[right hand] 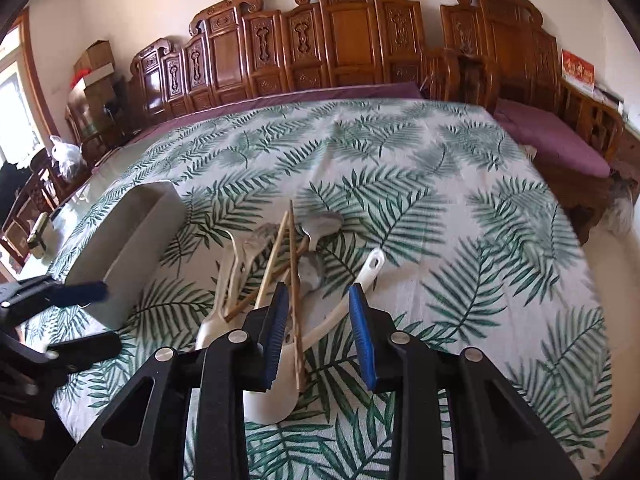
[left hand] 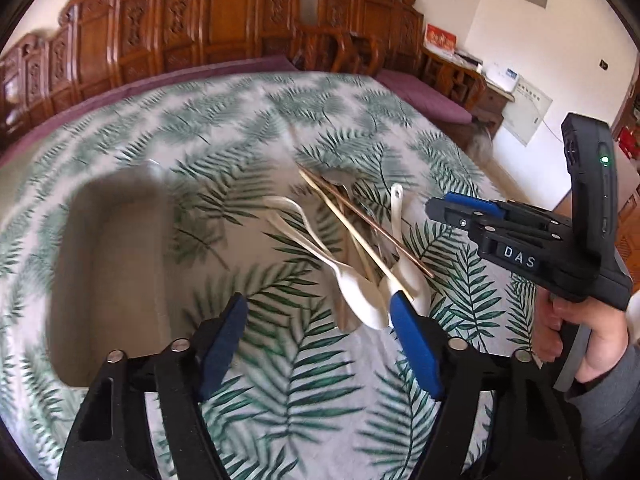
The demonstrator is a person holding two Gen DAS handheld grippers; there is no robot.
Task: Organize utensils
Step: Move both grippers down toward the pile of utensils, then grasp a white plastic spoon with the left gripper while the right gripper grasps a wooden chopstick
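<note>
Left gripper point(left hand: 318, 314) and right gripper point(right hand: 319, 296): black linkage frames showing silver rivets, blue-padded jaws; behind the right jaws, white "DAS" lettering, a green light glowing, a grey sleeve.

utensil pile point(right hand: 280, 264) on the tablecloth point(right hand: 460, 240), box point(right hand: 132, 248) to its left, carved bench point(right hand: 340, 40) behind

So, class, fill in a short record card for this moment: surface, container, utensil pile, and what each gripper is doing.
surface: table under a leaf-print cloth
container: grey rectangular bin, left of the pile; nothing visible inside
utensil pile: white spoons, metal spoons and chopsticks crossed in one heap
white ladle-style spoon, nearest the right gripper
left gripper: open, hovering between bin and pile, holding nothing
right gripper: open above the pile, a chopstick and the white spoon handle between its fingers, not gripped
</note>
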